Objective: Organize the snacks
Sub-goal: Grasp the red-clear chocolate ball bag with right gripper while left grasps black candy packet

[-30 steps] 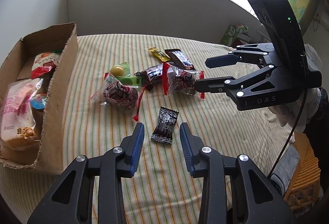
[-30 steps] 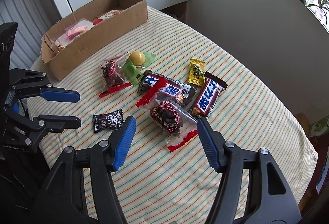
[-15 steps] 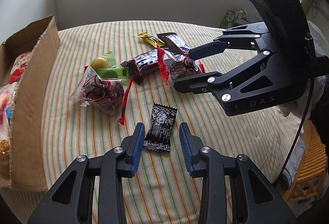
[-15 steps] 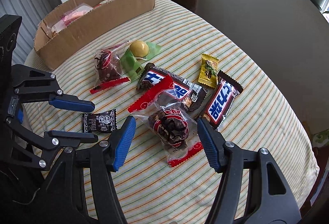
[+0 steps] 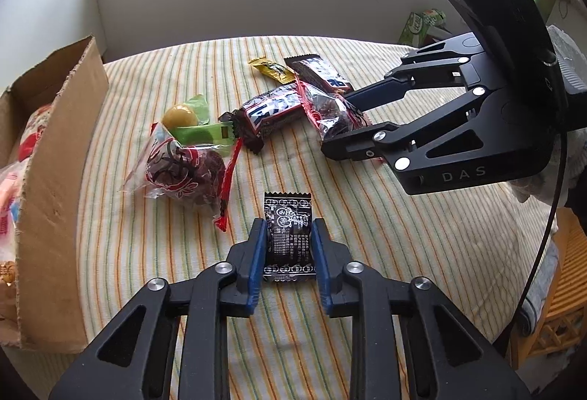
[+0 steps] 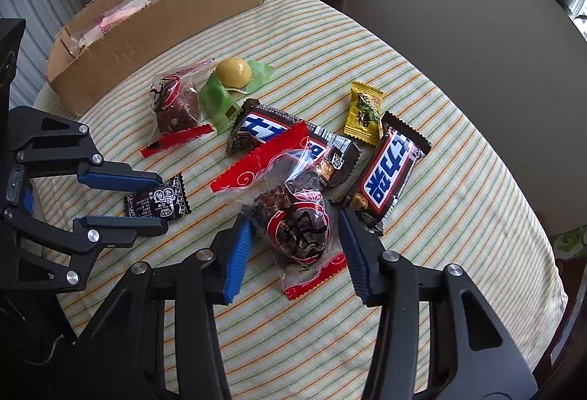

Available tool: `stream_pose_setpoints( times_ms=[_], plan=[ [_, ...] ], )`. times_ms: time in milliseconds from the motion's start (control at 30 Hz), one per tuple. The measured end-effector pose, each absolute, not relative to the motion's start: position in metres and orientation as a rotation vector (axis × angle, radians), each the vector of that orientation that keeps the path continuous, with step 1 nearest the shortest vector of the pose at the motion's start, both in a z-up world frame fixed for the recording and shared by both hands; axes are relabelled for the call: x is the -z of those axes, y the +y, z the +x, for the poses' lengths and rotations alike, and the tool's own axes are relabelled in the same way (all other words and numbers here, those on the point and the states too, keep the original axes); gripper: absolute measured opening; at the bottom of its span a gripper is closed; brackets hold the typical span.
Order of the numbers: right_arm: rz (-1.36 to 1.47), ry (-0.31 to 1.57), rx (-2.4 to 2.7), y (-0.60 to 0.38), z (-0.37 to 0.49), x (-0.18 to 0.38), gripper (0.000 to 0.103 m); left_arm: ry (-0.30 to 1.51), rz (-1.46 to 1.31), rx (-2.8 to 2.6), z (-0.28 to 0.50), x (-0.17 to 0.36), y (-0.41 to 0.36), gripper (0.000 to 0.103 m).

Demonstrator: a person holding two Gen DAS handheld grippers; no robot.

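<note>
Both grippers are down on the striped tablecloth (image 6: 458, 202), each working its own snack. The left gripper (image 5: 288, 242) straddles the small black sachet (image 5: 290, 238), which lies flat at 6 o'clock in the left wrist view. Its jaws are closing, and the blue pads (image 5: 256, 253) sit right at the sachet's long edges, looking to be in contact. The right gripper (image 6: 293, 246) brackets the clear bag with red trim and a dark lump inside (image 6: 297, 227), low centre in the right wrist view. Its jaws are closing too, but both pads still stand off the plastic — no grip yet.

The cardboard box (image 6: 154, 18) sits at 10 o'clock in the right view, at 9 o'clock in the left, with packets already inside.

Judgement: this is the pinch step of a two-handed pickup, with the box the likely drop spot.

- Left: the sachet is thin and slick, so keep the tips pressed to the cloth while squeezing, or the pads will likely ride over it. It should buckle up into the grip.
- Right: aim for the lump, not the loose film, or the bag may slide out on lift.
- That bag overlaps the chocolate bar (image 6: 279, 139) at 12 o'clock — lift straight up to avoid dragging it.
- A second bar (image 6: 385, 172) lies close to the right pad, so watch for a snag.
</note>
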State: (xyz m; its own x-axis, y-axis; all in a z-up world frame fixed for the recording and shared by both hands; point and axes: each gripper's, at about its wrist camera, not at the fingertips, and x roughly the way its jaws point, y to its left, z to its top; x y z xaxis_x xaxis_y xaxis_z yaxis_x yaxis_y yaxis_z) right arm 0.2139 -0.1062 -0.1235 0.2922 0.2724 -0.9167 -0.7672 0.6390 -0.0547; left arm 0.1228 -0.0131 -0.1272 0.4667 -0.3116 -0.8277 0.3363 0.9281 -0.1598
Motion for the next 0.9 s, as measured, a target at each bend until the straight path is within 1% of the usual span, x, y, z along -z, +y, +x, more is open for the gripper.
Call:
stream_pose_setpoints(
  times_ms=[133, 300, 633, 900],
  plan=[
    [-0.538, 1.057, -0.729, -0.11, 0.21, 0.122, 0.041, 1.004, 0.023, 0.394, 0.12, 0.126, -0.012, 0.022],
    [-0.515, 1.057, -0.711, -0.116, 0.204, 0.118, 0.039, 1.001, 0.001, 0.399, 0.112, 0.123, -0.007, 0.022],
    [-0.464, 1.037, -0.694, -0.124, 0.19, 0.097, 0.038, 0.956, -0.044, 0.405, 0.097, 0.101, 0.005, 0.022],
    [-0.416, 0.975, -0.712, -0.113, 0.176, 0.063, 0.038, 0.895, -0.068, 0.371, 0.094, 0.075, 0.035, 0.022]
  ],
)
